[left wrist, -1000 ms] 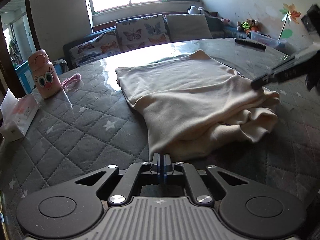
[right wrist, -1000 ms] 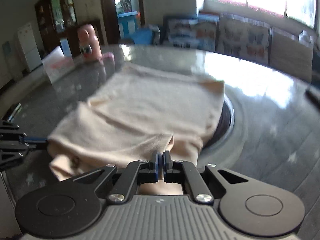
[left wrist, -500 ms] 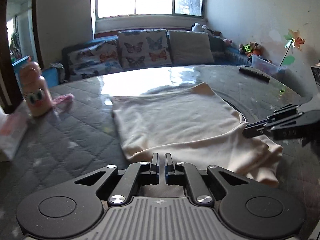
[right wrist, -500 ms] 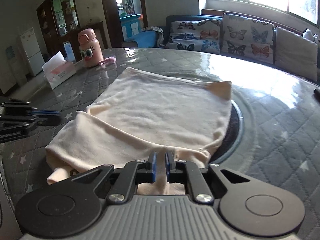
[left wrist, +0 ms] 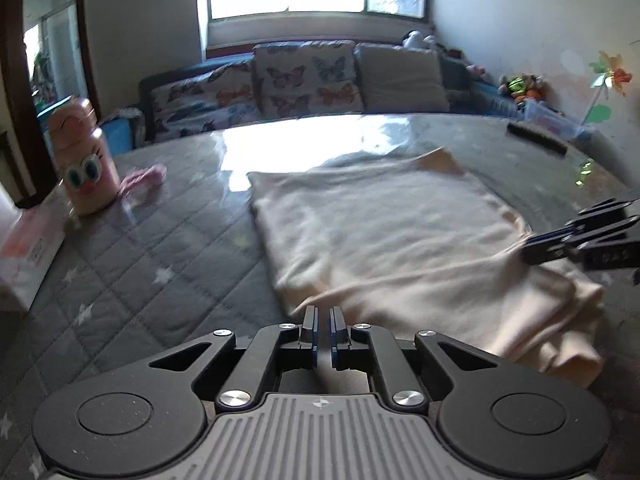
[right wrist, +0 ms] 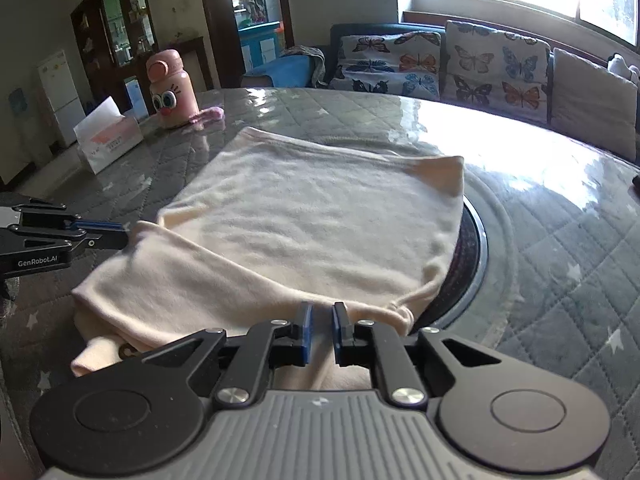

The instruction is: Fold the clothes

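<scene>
Cloth (right wrist: 320, 224) lay folded on the table (right wrist: 560, 264). We held its near edge between both grippers: left gripper (left wrist: 323, 316) nearly closed, pinching one corner; right gripper (right wrist: 320, 316) at the other corner, jaws opening, fabric between them.

One cream garment (right wrist: 304, 220) lay folded on one round desk (right wrist: 560, 248), ahead of both sets of jaws. Two grippers were in view: the left gripper (left wrist: 323, 328) and the right gripper (right wrist: 320, 330). Beyond the left jaws stood one pink bottle (right wrist: 170, 94), one tissue box (right wrist: 108, 140) and one small pink cloth (right wrist: 208, 114). Far behind the desk, three cushions leaned on one sofa (right wrist: 348, 32), two butterfly-printed, one plain.
</scene>
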